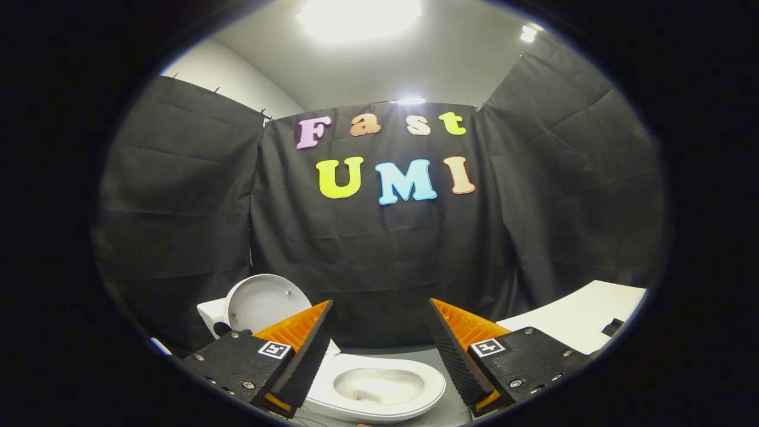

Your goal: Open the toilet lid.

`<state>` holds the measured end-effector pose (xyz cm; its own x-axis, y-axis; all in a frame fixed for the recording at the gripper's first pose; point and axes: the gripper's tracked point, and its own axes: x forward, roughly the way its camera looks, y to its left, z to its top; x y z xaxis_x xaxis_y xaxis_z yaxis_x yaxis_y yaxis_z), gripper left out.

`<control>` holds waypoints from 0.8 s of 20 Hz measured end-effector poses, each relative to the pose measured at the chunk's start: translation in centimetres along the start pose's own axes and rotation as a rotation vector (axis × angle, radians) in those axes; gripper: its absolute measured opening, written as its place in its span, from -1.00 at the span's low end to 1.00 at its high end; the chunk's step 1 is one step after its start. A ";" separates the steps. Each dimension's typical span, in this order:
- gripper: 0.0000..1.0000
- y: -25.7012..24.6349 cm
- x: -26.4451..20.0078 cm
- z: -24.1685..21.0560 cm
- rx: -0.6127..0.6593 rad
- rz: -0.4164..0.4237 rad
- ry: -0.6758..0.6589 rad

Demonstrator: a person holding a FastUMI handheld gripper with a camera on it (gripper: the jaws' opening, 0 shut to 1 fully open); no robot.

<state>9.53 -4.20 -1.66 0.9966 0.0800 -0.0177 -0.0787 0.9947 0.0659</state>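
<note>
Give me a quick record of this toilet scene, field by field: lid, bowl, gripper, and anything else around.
toilet lid: raised, standing upright behind the bowl
toilet bowl: uncovered, seat down, lying between and just below the fingers
hand-held gripper: open, fingers spread apart, holding nothing, not touching the toilet
white surface: beyond the right finger, a small dark object on it
task state: lid appears already open
</note>
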 end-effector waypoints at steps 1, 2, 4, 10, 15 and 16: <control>0.88 -0.3 -0.6 0.0 0.002 0.003 -0.006; 0.88 -0.4 -1.0 0.0 0.007 0.004 -0.013; 0.88 -0.7 -2.3 0.2 0.010 0.009 -0.028; 0.87 -1.7 -5.8 1.4 -0.025 -0.005 -0.066; 0.88 -1.7 -7.3 2.1 -0.034 -0.020 -0.078; 0.88 -1.5 -7.4 2.2 -0.038 -0.020 -0.081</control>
<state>2.37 -6.44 0.52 0.9965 0.0561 0.0625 -0.0579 0.9979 0.0282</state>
